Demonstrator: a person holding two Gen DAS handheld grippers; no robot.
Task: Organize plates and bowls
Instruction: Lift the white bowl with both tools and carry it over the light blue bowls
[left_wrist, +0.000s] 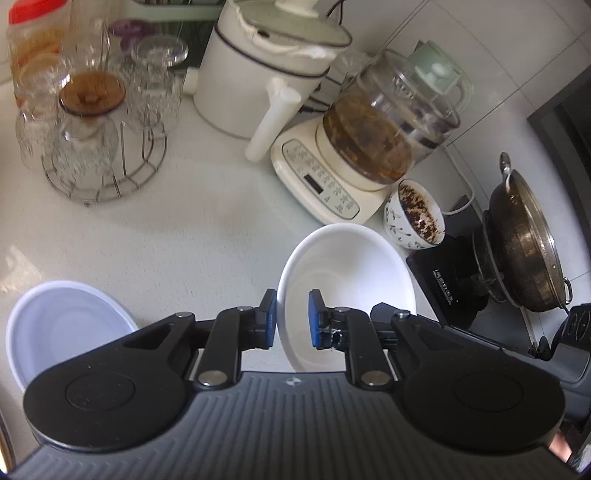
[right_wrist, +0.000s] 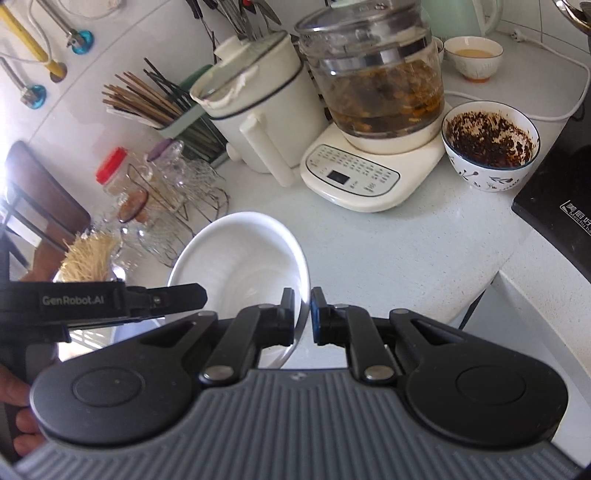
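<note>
The white desk was seen below, and above it the white bowl was held tilted, its rim clamped on one side by the left tongs and opposite by the right tongs.

Both wrist views angled steeply down over the table, close; sharing white bowl and glass kettle.

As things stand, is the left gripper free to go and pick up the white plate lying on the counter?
Probably not yet. The left gripper has its jaws shut on the rim of the white bowl, which the right gripper grips on the opposite rim. The white plate itself lies uncovered on the counter.
</note>
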